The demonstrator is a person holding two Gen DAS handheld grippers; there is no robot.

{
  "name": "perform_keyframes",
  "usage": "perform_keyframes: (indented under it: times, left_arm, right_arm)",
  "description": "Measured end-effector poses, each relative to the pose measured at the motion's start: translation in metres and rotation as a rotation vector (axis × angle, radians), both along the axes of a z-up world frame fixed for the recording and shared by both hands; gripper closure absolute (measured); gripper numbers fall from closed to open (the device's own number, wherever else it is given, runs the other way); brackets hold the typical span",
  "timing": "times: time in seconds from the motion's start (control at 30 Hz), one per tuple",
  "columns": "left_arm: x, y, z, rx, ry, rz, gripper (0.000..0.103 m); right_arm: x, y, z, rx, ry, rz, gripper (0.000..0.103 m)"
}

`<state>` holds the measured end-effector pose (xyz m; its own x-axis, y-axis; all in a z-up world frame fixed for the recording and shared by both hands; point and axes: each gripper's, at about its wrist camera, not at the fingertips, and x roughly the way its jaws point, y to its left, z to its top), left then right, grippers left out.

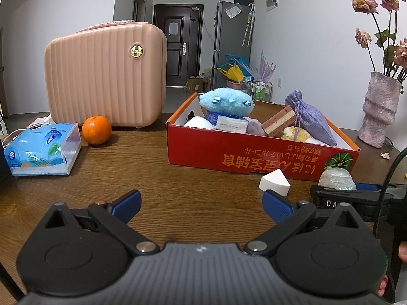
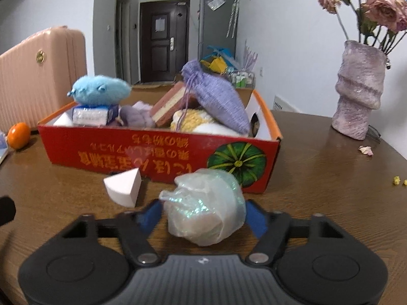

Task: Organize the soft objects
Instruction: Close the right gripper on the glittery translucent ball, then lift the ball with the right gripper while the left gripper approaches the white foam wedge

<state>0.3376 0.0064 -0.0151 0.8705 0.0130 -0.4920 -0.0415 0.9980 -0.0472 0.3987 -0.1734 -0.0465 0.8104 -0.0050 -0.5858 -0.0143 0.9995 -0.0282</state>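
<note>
Red box (image 2: pixel 157 152) sits mid-table, already heaped with soft things. Just in front of its near wall: white wedge (image 2: pixel 124 186) and iridescent ball (image 2: pixel 206 208). Right gripper (image 2: pixel 203 212) pinches the ball between blue pads. Left gripper (image 1: pixel 202 204) spread wide, empty, over bare wood. Table (image 1: pixel 142 165) open left of box. Vase (image 2: pixel 358 89) stands well right.
</note>
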Motion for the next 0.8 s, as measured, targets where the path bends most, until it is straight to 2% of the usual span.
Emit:
perform_keyframes:
  times: [0.2,0.8]
  left_arm:
    - [0.000,0.000,0.000,-0.001,0.002,0.000,0.000]
    - [0.006,0.001,-0.002,-0.008,0.026,-0.003,0.000]
  right_arm:
    - [-0.006,0.000,0.002,0.000,-0.011,0.014,0.059]
    - [-0.020,-0.051,0.014,0.044,-0.082,-0.018,0.060]
